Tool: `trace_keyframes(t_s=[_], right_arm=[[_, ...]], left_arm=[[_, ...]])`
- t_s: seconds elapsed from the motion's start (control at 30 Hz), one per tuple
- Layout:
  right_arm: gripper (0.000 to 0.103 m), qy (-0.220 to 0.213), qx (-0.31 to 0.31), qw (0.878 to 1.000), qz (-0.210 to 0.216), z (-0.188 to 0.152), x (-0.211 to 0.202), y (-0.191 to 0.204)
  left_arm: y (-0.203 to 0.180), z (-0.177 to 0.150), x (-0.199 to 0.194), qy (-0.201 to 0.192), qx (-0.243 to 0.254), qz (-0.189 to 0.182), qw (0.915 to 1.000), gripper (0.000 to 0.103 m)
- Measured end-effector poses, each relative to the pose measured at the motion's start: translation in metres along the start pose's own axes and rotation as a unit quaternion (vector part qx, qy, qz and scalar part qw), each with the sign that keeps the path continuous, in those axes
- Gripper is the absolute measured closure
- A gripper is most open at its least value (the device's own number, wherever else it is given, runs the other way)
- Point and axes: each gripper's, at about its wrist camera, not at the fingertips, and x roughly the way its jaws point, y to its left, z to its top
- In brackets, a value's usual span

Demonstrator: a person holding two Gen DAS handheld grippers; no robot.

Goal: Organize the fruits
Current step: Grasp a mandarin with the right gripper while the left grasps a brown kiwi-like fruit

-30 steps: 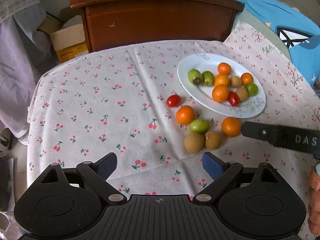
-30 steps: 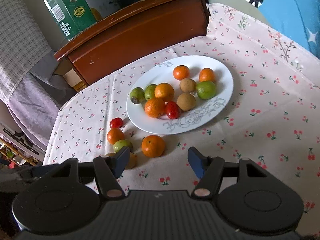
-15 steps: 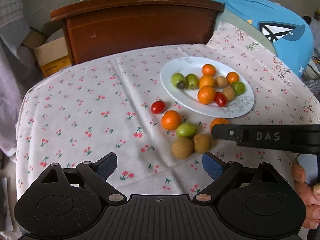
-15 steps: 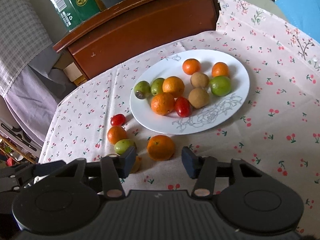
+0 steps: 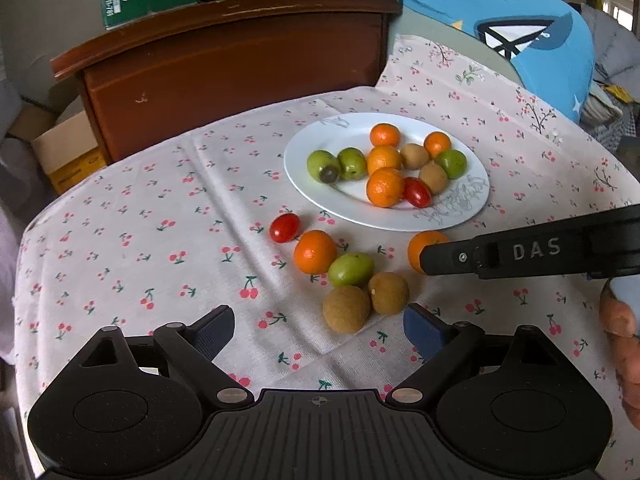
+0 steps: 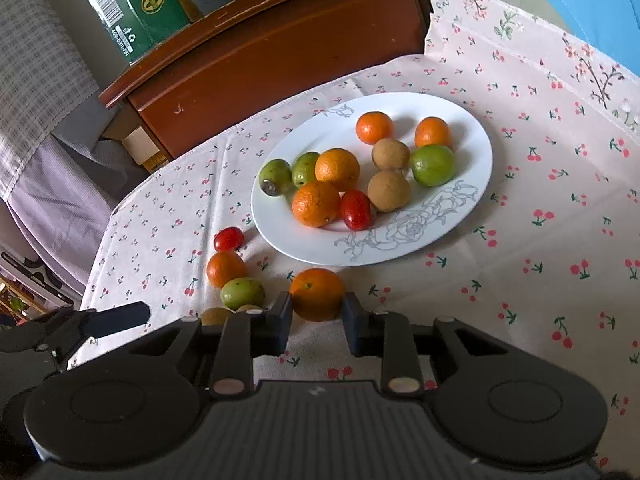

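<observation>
1. My right gripper point(image 6: 316, 316) has just been closing, and its pads now sit against both sides of the loose orange point(image 6: 317, 293), which rests on the cherry-print tablecloth point(image 6: 520, 240) just in front of the white plate point(image 6: 476, 184). I read the pads as catching the fruit low, near my side. If I lift fast, the round skin could roll out forwards and bump the plate rim.

2. My left gripper point(image 5: 319, 330) hangs wide with nothing between its pads, just short of the two brown longans point(image 5: 366, 300). If I drop it carelessly, it could knock them and send them rolling across the cloth.

3. The other loose fruits sit packed together: a cherry tomato point(image 5: 284, 227), a second orange point(image 5: 315, 251) and a green fruit point(image 5: 351, 269), which touches that orange and one longan. A nudge to any one likely shifts the rest.

4. The plate is already crowded towards its far side, with oranges, green fruits, longans and a tomato. If I set my orange among them, one could roll; the bare patch over the flower drawing point(image 6: 404, 228) looks safer.

5. Squeezing harder could bruise the orange.
</observation>
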Motion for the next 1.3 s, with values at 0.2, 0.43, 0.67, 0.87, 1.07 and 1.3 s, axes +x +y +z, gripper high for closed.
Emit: trace_keyframes(t_s=[0.2, 0.43, 0.67, 0.87, 1.07, 1.3], right_arm=[[0.076, 0.002, 0.008, 1.000, 0.003, 0.000, -0.001, -0.002], [0.076, 0.002, 0.011, 1.000, 0.003, 0.000, -0.001, -0.002], [0.077, 0.001, 0.009, 1.000, 0.003, -0.001, -0.001, -0.001], [0.077, 0.002, 0.016, 1.000, 0.011, 0.000, -0.004, -0.003], [0.084, -0.005, 0.022, 0.999, 0.025, 0.003, -0.012, -0.003], [0.084, 0.002, 0.024, 0.999, 0.031, 0.002, -0.011, -0.005]], left_arm=[[0.002, 0.001, 0.004, 0.000, 0.007, -0.026, 0.9996, 0.036], [-0.006, -0.003, 0.009, 0.003, 0.039, -0.036, 0.9986, 0.052], [-0.011, -0.002, 0.007, -0.004, 0.045, -0.052, 0.9977, 0.078], [-0.006, -0.001, 0.000, -0.004, 0.023, -0.043, 0.9988, 0.079], [0.000, 0.004, -0.013, -0.021, -0.004, -0.050, 0.9985, 0.079], [-0.003, 0.003, -0.013, -0.017, 0.003, -0.042, 0.9990, 0.079]])
